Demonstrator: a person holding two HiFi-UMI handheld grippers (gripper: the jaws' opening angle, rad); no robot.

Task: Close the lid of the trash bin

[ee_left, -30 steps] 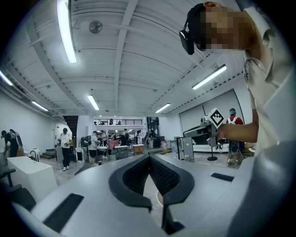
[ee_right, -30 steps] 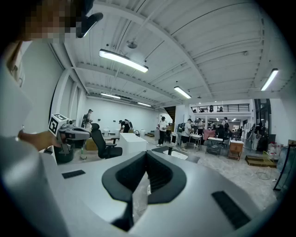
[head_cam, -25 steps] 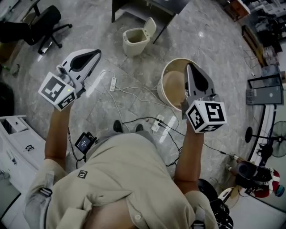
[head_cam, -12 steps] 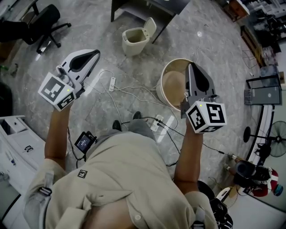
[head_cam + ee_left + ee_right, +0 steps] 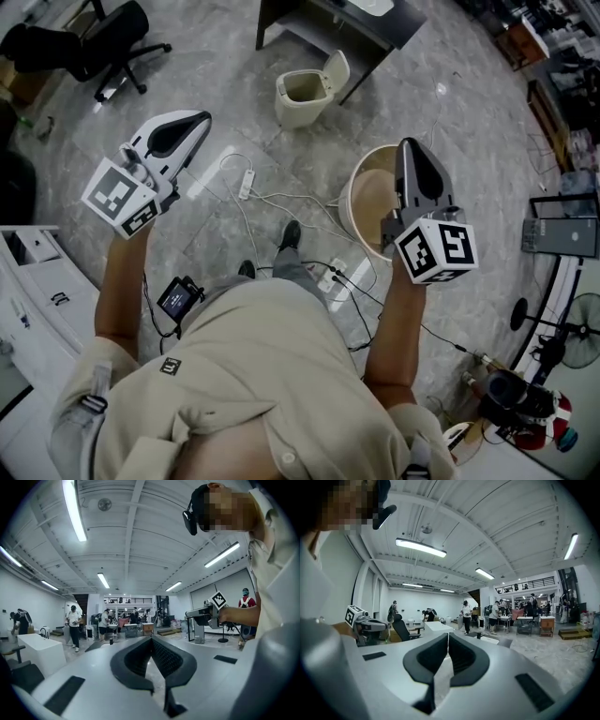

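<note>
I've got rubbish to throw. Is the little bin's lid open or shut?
Open: the lid stands up at the back edge of the trash bin, showing its inside.

The bin [image 5: 302, 101] is small, cream-coloured and roughly rectangular with rounded corners. It stands upright on the grey marbled floor [image 5: 216, 56], just beside the leg of a dark desk [image 5: 375, 23]. Its hinged lid [image 5: 335, 72] is flipped up at the right-hand edge, and the inside looks dim and bare.
</note>
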